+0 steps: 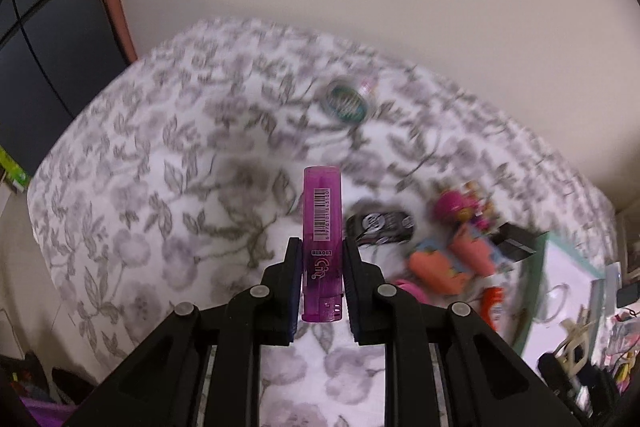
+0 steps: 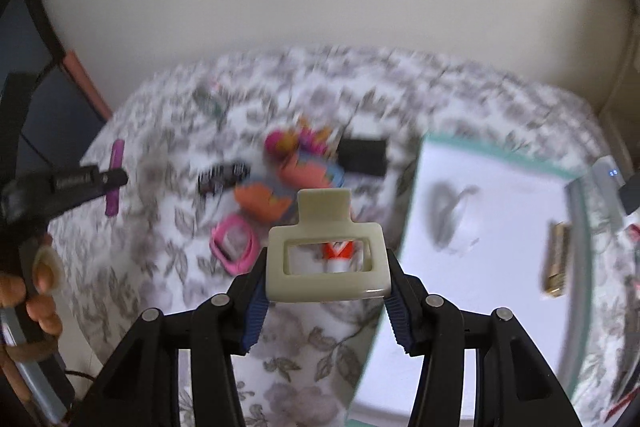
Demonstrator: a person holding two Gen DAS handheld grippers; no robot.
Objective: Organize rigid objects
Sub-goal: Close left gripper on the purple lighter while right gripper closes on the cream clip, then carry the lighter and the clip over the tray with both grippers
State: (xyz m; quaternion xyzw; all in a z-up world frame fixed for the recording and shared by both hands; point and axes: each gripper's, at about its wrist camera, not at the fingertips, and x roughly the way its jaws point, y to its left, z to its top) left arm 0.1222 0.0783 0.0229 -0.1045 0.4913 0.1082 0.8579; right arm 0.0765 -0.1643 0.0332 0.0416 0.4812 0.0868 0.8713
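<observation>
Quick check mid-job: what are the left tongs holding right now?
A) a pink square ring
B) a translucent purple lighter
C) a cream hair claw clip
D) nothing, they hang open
B: in the left wrist view the left tongs are clamped on both sides of a translucent purple lighter with a barcode label, held clear above the floral cloth.

Floral-patterned cloth surface (image 1: 160, 187) lies open on its left half. On the right, a cluster of orange-and-pink plastic toys (image 1: 452, 251), a black oblong item (image 1: 380, 225) and a teal-rimmed white tray (image 2: 500, 227) obstruct passage.
</observation>
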